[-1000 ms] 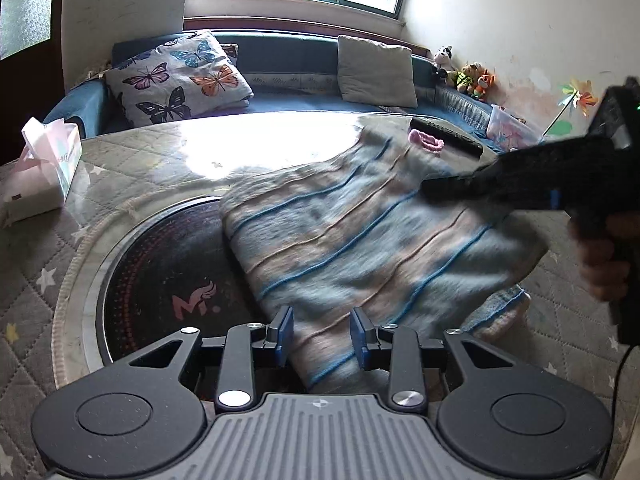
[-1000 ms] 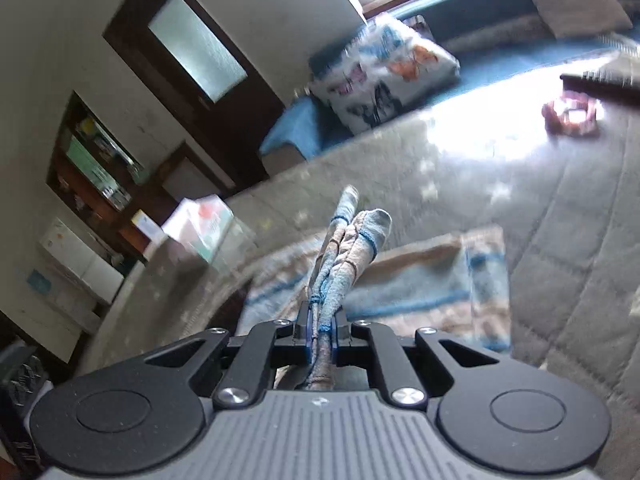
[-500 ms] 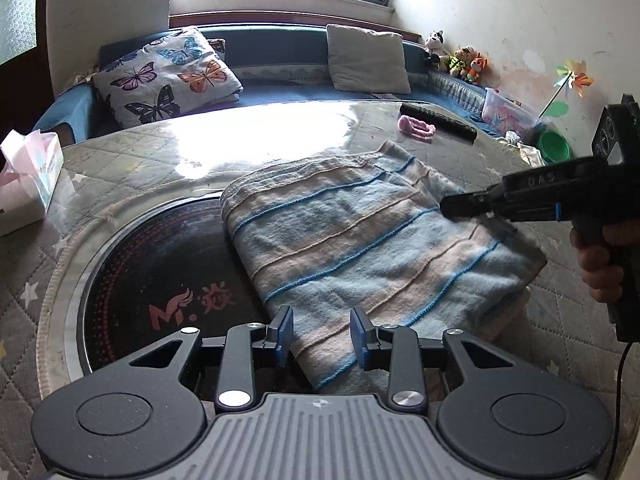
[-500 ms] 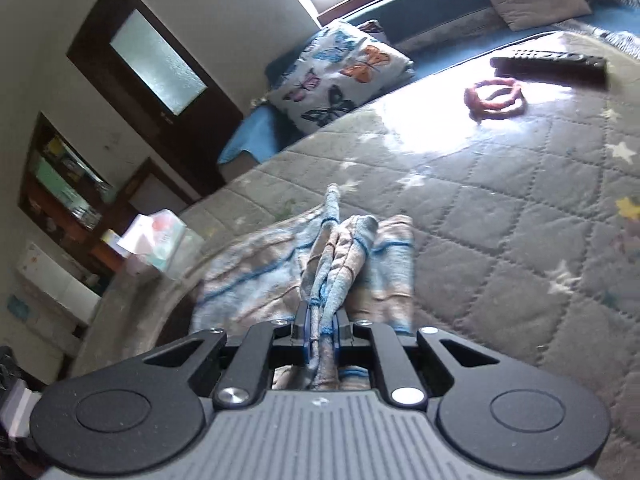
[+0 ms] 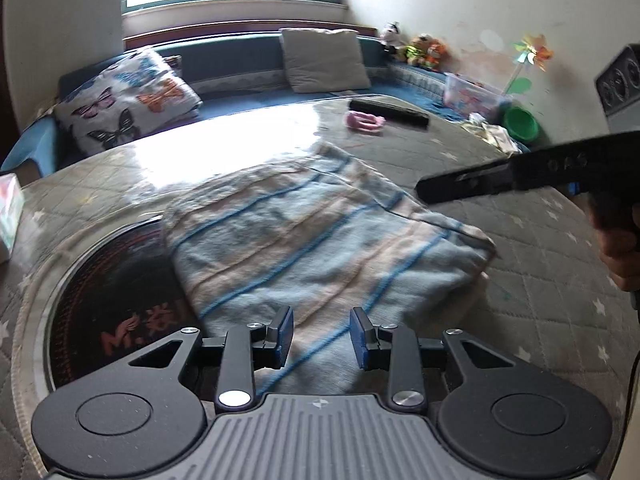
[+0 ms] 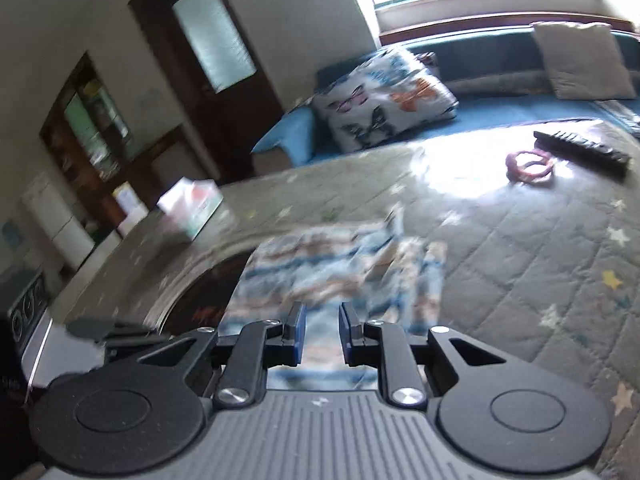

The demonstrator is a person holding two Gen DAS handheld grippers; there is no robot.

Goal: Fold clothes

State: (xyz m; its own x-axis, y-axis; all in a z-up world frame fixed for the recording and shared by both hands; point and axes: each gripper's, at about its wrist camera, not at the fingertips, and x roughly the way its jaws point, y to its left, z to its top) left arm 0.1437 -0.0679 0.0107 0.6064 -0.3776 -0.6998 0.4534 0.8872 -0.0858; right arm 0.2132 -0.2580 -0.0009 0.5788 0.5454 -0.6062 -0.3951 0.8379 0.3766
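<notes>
Left tool (image 5: pixel 321 338): blue-padded fingers parted wide, nothing between them, poised over the near edge of the folded towel-like cloth with pale blue and beige bands and thin dark blue stripes (image 5: pixel 316 240). Cloth lying flat on the worktop, doubled over, spreading from the tool toward 12 and 1 o'clock, its left edge overlapping the dark round glass inset with red lettering (image 5: pixel 108 312) at 9 o'clock.

Right tool (image 6: pixel 321 334): fingers apart by a narrower gap, gripping nothing, hanging above the same striped cloth (image 6: pixel 340 268), badly blurred in the right wrist view. Seen from the left wrist view as a long black bar (image 5: pixel 520 176) at 2 o'clock, above the cloth's right corner and clear of it, with the holding hand (image 5: pixel 620 248) at 3 o'clock.

Round worktop under a grey quilted cover with small stars (image 5: pixel 540 264) beneath everything. Further out at 1 o'clock, a pink ring-shaped hair tie (image 5: pixel 365 122) just beside a black remote control (image 5: pixel 390 113). White tissue box (image 6: pixel 190 206) at 10 o'clock in the right wrist view, near the worktop's edge. Beyond the worktop, a blue bench seat under the window carrying a white cushion printed with butterflies (image 5: pixel 128 102) at 11 o'clock and a plain grey cushion (image 5: pixel 324 60) at 12 o'clock. Small stuffed toys (image 5: pixel 420 46) and a green bowl (image 5: pixel 520 123) toward 1 and 2 o'clock by the wall.
</notes>
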